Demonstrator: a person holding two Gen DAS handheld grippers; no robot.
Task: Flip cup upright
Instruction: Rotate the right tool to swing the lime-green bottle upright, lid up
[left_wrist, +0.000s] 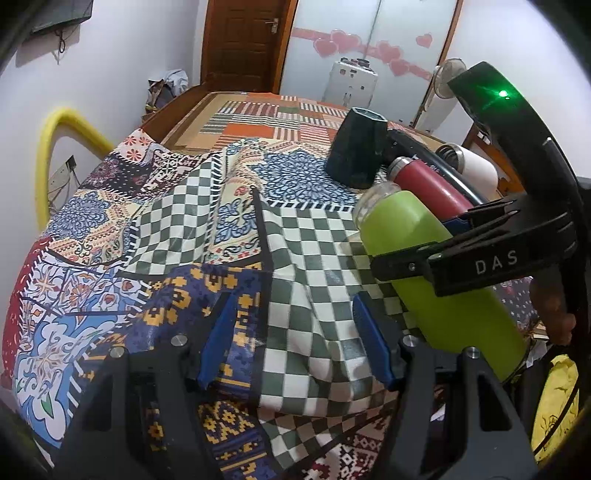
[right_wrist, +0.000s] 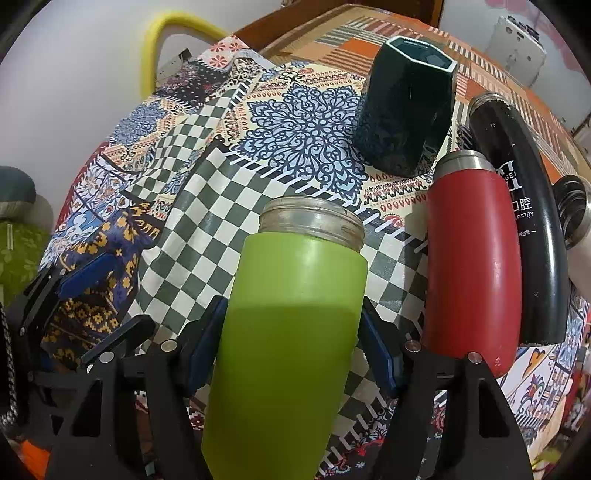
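A lime green cup (right_wrist: 291, 317) with a threaded metal mouth lies tilted on the patterned cloth, mouth pointing away from me. My right gripper (right_wrist: 291, 350) is shut on its body, blue pads (right_wrist: 201, 350) pressing both sides. In the left wrist view the green cup (left_wrist: 436, 266) shows at the right, with the right gripper (left_wrist: 443, 240) clamped across it. My left gripper (left_wrist: 295, 343) is open and empty over the checked cloth, left of the cup.
A dark green faceted cup (right_wrist: 406, 107) stands upright behind. A red bottle (right_wrist: 469, 258), a black bottle (right_wrist: 517, 206) and a white one (left_wrist: 472, 162) lie at the right. The bed (left_wrist: 258, 122) stretches beyond; a yellow tube (left_wrist: 55, 147) arches at the left.
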